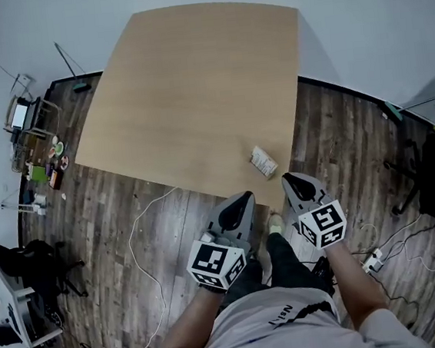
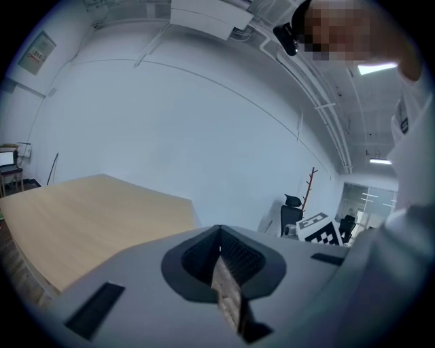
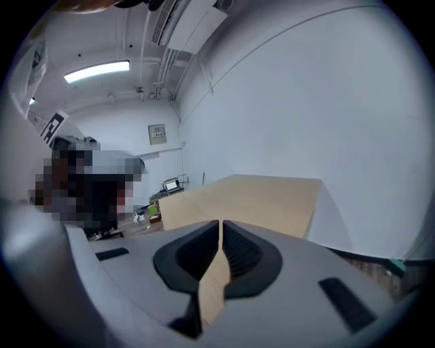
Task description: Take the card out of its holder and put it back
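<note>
Left gripper [image 1: 245, 199] held low over the floor, just short of the near edge of the bench [image 1: 194, 94]. In its own view, jaws pressed together tip to tip with nothing between. Further right, the card holder [image 1: 263, 161] lying flat near the bench's near right corner, apart from both grippers. Right gripper [image 1: 292, 181] just beside that corner, likewise closed and empty.

Judged as the very start: nothing grasped, card seemingly not yet out. Next move likely calls for spreading the jaws, reaching forward, pinning the holder with one gripper and pinching the card's edge with the other.

Too small to tell card from holder, or which end gives access. Holder absent from both gripper views, which look out across the bench top.
</note>
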`<state>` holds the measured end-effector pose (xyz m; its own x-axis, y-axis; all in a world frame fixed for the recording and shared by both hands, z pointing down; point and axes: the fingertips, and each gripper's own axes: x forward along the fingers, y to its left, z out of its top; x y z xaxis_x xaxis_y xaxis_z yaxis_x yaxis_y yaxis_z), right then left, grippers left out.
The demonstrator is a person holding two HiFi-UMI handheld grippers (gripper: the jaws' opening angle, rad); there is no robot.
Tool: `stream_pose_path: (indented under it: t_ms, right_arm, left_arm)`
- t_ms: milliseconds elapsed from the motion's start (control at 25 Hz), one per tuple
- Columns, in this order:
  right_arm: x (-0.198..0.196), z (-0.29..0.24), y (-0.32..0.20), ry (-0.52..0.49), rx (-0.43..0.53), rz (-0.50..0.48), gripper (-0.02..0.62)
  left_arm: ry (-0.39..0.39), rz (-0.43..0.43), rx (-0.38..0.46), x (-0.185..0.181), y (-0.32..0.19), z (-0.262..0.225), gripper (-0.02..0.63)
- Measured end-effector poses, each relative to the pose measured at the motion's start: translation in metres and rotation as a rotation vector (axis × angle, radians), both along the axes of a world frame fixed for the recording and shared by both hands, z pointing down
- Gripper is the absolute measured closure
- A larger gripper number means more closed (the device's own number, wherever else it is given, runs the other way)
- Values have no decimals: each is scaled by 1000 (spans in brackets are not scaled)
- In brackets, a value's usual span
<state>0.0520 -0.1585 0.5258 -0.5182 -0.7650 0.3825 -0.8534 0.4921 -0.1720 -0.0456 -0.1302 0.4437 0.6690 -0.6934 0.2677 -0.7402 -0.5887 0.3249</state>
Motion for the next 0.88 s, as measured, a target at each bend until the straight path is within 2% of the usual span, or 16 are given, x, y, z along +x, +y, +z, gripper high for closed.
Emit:
stream_pose_path:
  t_ms: [240,480,880]
  right_arm:
    - [-11,-75,24,-56,68,35,574]
    - [-23,-137,47,-103,143,32,581]
    - [-43,-182,73,-98,235,21,581]
  left_arm:
    - [3,25,20,-6,19,-29,594]
    - [33,40,75,-10,33,-69,594]
    - [66,60,156,-17,50,-103,594]
